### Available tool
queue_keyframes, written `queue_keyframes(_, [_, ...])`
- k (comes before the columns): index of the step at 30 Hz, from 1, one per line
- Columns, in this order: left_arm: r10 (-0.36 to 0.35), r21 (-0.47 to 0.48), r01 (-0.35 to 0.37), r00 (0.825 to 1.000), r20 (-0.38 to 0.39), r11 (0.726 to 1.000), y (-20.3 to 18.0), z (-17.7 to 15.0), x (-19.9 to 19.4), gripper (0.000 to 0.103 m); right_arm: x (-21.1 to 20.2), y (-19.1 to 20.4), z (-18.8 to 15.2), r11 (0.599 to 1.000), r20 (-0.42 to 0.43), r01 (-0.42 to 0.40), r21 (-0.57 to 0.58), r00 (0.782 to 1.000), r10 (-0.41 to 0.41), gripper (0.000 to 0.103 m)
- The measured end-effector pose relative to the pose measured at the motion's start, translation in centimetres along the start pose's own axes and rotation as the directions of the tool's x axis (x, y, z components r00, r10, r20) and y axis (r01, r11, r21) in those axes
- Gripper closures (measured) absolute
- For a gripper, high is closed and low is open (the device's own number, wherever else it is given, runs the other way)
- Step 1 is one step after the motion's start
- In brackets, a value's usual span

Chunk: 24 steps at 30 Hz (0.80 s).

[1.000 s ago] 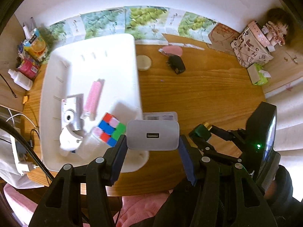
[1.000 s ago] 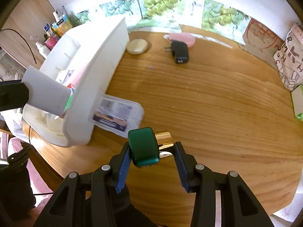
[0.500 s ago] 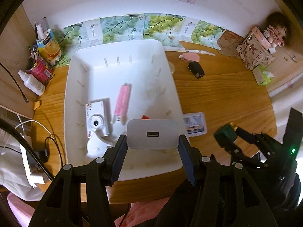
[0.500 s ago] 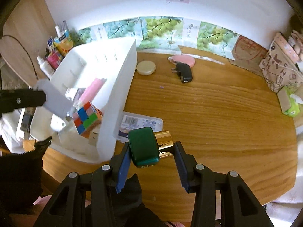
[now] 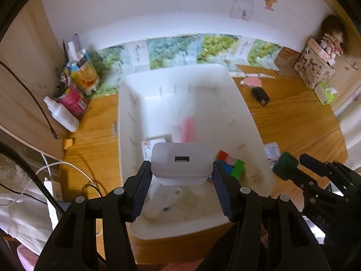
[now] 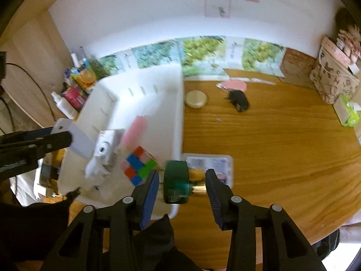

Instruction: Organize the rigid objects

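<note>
Wooden table (image 5: 293, 122), left wrist view: our left gripper (image 5: 181, 180) clamps the white charger (image 5: 181, 162) over the white bin (image 5: 246, 122), which already holds cube (image 5: 232, 163), camera and pink roller.

Right wrist view: right gripper (image 6: 180, 185), jaws just narrowed, grips the green bottle (image 6: 176, 181) at the bin's near rim. We judge both drops pending; black adapter (image 6: 239, 98) and round tin (image 6: 195, 99) lie beyond the bin.

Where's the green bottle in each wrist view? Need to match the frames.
Left wrist: green bottle at right edge, in the right gripper, beside the white bin.
Right wrist: bottom centre, between the right gripper's own fingers.
Shared landmark: colour cube in the bin.
</note>
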<state>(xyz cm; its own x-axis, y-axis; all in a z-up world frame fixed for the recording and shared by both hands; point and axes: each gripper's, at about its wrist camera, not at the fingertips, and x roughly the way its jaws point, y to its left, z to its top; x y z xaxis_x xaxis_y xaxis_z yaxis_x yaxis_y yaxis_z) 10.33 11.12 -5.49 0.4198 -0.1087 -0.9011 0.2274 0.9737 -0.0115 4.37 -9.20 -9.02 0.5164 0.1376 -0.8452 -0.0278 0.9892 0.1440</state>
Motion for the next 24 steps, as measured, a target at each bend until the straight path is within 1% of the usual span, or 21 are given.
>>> queue_keyframes(2, [0.006, 0.009, -0.006, 1.000, 0.030, 1.000, 0.5, -0.2, 0.0, 0.045, -0.1, 1.1, 0.1, 1.000, 0.016, -0.008, -0.015, 1.000, 0.009, 0.063])
queue_keyframes(3, [0.008, 0.012, -0.009, 0.999, 0.046, 1.000, 0.7, -0.4, 0.0, 0.045, 0.0, 1.6, 0.1, 1.000, 0.015, -0.014, -0.022, 1.000, 0.015, 0.065])
queue_keyframes(5, [0.016, 0.012, -0.017, 0.997, 0.076, 1.000, 1.2, -0.8, 0.1, 0.045, 0.5, 2.5, 0.1, 0.999, 0.004, -0.028, -0.029, 1.000, 0.028, 0.066])
queue_keyframes(10, [0.051, 0.009, -0.052, 0.995, 0.084, 0.999, 2.3, -1.6, 1.0, 0.044, 1.3, 3.7, 0.3, 0.999, -0.017, -0.025, -0.024, 1.000, 0.025, 0.066])
queue_keyframes(12, [0.054, 0.006, -0.055, 0.995, 0.086, 0.998, 2.5, -1.8, 1.1, 0.044, 1.5, 3.9, 0.4, 1.000, -0.023, -0.021, -0.020, 1.000, 0.020, 0.066])
queue_keyframes(14, [0.059, 0.003, -0.060, 0.988, 0.140, 0.998, 2.5, -1.7, 0.4, 0.044, 1.8, 4.0, 0.5, 1.000, -0.031, -0.017, -0.019, 0.999, 0.017, 0.066])
queue_keyframes(15, [0.058, 0.006, -0.060, 0.983, 0.176, 0.998, 2.4, -1.6, 0.0, 0.038, 1.9, 4.1, 0.5, 1.000, -0.036, -0.014, -0.024, 0.999, 0.014, 0.066])
queue_keyframes(16, [0.053, 0.007, -0.056, 0.978, 0.202, 0.998, 2.3, -1.6, -0.4, 0.027, 1.9, 4.2, 0.6, 0.999, -0.038, -0.013, -0.029, 0.999, 0.012, 0.066])
queue_keyframes(17, [0.048, 0.008, -0.052, 0.971, 0.232, 0.999, 2.2, -1.6, -0.8, 0.024, 1.9, 4.3, 0.6, 0.999, -0.038, -0.012, -0.033, 0.999, 0.011, 0.066])
queue_keyframes(19, [0.036, 0.012, -0.041, 0.961, 0.273, 0.999, 2.0, -1.7, -1.5, 0.024, 1.8, 4.6, 0.8, 0.999, -0.036, -0.009, -0.048, 0.999, 0.007, 0.066])
queue_keyframes(21, [0.016, 0.016, -0.022, 0.956, 0.293, 1.000, 1.8, -1.8, -2.0, 0.024, 1.8, 4.9, 0.9, 0.998, -0.041, -0.007, -0.064, 0.999, 0.004, 0.066])
queue_keyframes(24, [0.005, 0.005, -0.007, 0.944, 0.330, 1.000, 1.7, -1.9, -2.6, 0.024, 1.7, 5.5, 1.1, 0.995, -0.051, -0.007, -0.100, 0.999, 0.002, 0.066])
